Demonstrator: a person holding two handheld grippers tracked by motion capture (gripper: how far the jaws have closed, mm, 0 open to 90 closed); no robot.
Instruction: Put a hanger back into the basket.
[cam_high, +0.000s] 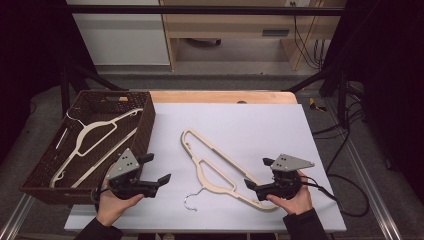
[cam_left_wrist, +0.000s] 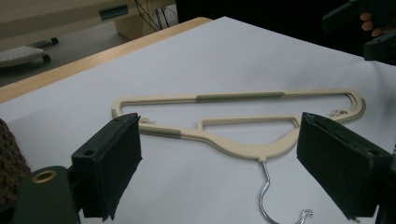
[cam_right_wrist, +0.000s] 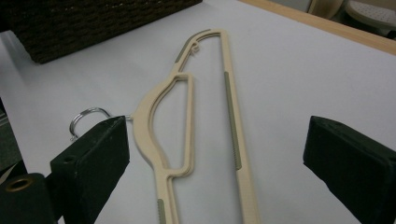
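A cream plastic hanger with a metal hook lies flat on the white board. My left gripper hovers to its left, near the basket corner, jaws open and empty. In the left gripper view the hanger lies ahead, beyond the spread pads. My right gripper sits at the hanger's near right end, open. In the right gripper view the hanger runs between the wide pads without touching them. A second cream hanger rests inside the wicker basket.
The brown wicker basket stands on the table's left, overhanging the board's left edge. A wooden table edge shows behind the board. Cables trail off the right side. The other hand's gripper shows at the top right of the left gripper view.
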